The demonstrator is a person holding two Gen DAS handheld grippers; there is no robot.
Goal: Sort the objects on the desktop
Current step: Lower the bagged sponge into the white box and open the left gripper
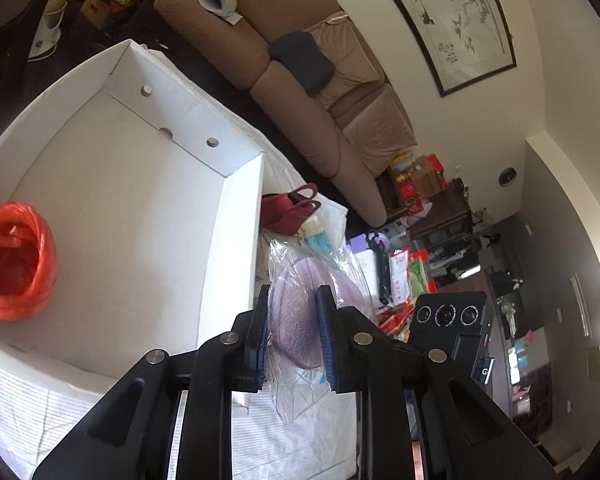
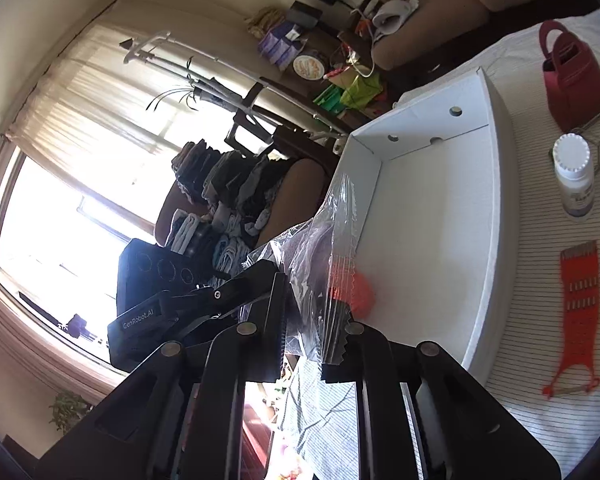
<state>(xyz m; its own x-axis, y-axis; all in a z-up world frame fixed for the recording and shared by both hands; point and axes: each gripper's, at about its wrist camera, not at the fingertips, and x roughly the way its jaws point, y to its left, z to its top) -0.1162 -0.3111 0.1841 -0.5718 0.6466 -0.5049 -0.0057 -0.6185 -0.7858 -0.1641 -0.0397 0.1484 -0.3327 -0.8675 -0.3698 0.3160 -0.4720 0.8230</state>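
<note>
Left wrist view, left to right: a red spool of plastic twine point(image 1: 16, 266) is lying on the floor of the white cardboard box point(image 1: 236, 220), near its left side; just outside the box's right wall, the left gripper point(image 1: 293, 334) is clamping its blue-padded fingers point(image 1: 327, 336) on a purple round sponge sealed in a clear plastic bag point(image 1: 300, 312), holding it above the striped tablecloth point(image 1: 32, 412); the other gripper's camera housing is showing at the right, close by. Right wrist view, left to right: the left gripper's body is sitting at the left, and the right gripper point(image 2: 314, 344) is pinching the bag's serrated edge point(image 2: 340, 280), the film running between its fingers, though whether both pads are truly bearing on it cannot be told; the box's rim is lying just beyond; further right, on the cloth and well apart from the box, a red slotted grater-like tool point(image 2: 578, 316), a white-capped bottle point(image 2: 573, 178) and a small dark red handbag point(image 2: 572, 80) are waiting. Risks, as judged: with two grippers pulling on one slippery film, the bag could be tearing or sliding free; if one grip is released early, the bag could be swinging and dropping on the cloth outside the wall rather than into the box.
</note>
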